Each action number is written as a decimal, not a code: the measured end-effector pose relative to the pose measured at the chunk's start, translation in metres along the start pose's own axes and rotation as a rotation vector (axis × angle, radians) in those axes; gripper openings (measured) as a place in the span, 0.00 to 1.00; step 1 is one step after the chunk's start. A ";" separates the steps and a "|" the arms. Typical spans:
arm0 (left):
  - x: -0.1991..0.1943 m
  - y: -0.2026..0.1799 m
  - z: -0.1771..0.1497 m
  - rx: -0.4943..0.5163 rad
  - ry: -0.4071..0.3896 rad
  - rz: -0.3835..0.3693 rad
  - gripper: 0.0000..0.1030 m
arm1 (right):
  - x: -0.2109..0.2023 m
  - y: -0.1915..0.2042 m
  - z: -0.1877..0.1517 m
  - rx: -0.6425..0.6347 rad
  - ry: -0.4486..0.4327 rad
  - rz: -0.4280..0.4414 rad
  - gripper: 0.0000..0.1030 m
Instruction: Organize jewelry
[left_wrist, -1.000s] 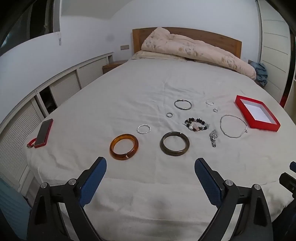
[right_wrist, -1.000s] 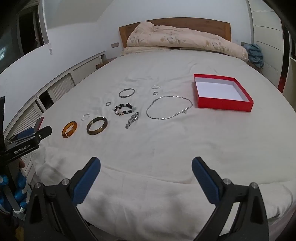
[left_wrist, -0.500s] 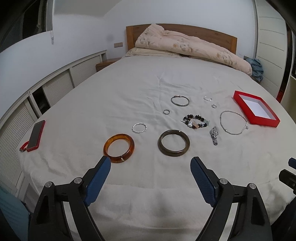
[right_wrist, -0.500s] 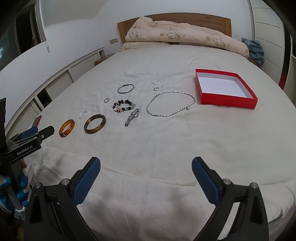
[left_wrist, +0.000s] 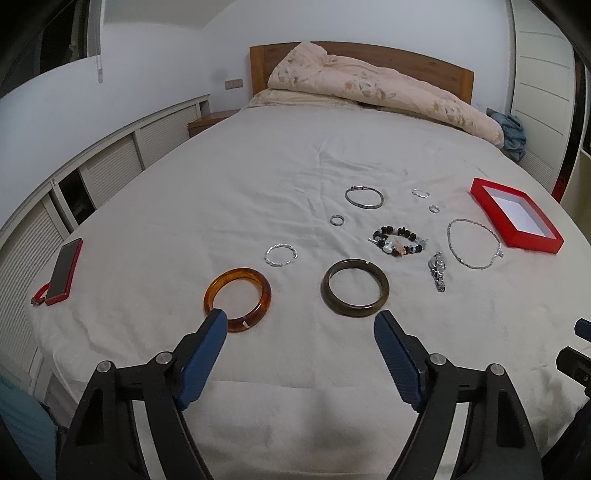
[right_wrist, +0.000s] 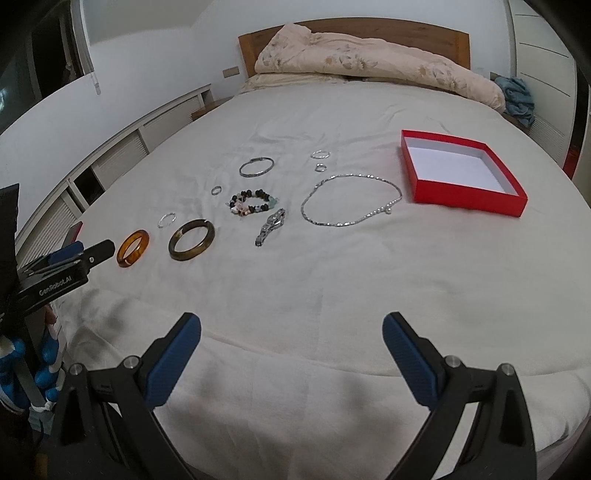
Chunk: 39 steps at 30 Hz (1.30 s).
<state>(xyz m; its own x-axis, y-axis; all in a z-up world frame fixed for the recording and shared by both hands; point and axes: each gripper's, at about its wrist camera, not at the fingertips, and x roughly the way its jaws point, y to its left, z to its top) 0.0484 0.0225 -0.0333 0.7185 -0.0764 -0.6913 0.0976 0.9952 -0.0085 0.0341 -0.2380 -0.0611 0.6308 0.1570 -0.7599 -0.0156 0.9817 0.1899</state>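
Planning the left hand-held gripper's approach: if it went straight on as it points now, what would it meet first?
Probably bare bed sheet between the amber bangle and the dark bangle; the left hand-held gripper stands open, jaws just closing. Depth unclear.

Glossy amber bangle (left_wrist: 238, 300); shiny metal necklace (right_wrist: 351, 199); matt cloth bedsheet (right_wrist: 332, 277).

An amber bangle (left_wrist: 238, 300) and a dark olive bangle (left_wrist: 355, 287) are lying flat side by side near the bed's front edge. Behind them a twisted silver bracelet (left_wrist: 280, 254), a small ring (left_wrist: 337, 220), a thin metal bangle (left_wrist: 364, 197) and a beaded bracelet (left_wrist: 399, 241) are resting apart. A watch (left_wrist: 437, 270) and a silver necklace (left_wrist: 474, 243) are lying beside an open red box (left_wrist: 517, 236).
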 end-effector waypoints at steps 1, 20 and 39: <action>0.002 0.001 0.000 0.007 0.003 0.005 0.76 | 0.001 0.001 0.000 -0.002 0.002 0.002 0.96; 0.006 -0.002 0.013 0.035 0.018 -0.023 0.75 | 0.005 0.007 0.004 -0.009 0.002 0.021 0.94; -0.014 -0.021 0.011 0.069 -0.004 -0.050 0.75 | -0.016 0.016 0.004 -0.032 -0.026 0.017 0.94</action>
<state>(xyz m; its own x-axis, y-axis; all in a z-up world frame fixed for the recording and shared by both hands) 0.0442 0.0021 -0.0152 0.7146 -0.1259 -0.6881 0.1803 0.9836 0.0072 0.0270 -0.2250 -0.0430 0.6500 0.1711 -0.7404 -0.0507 0.9819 0.1824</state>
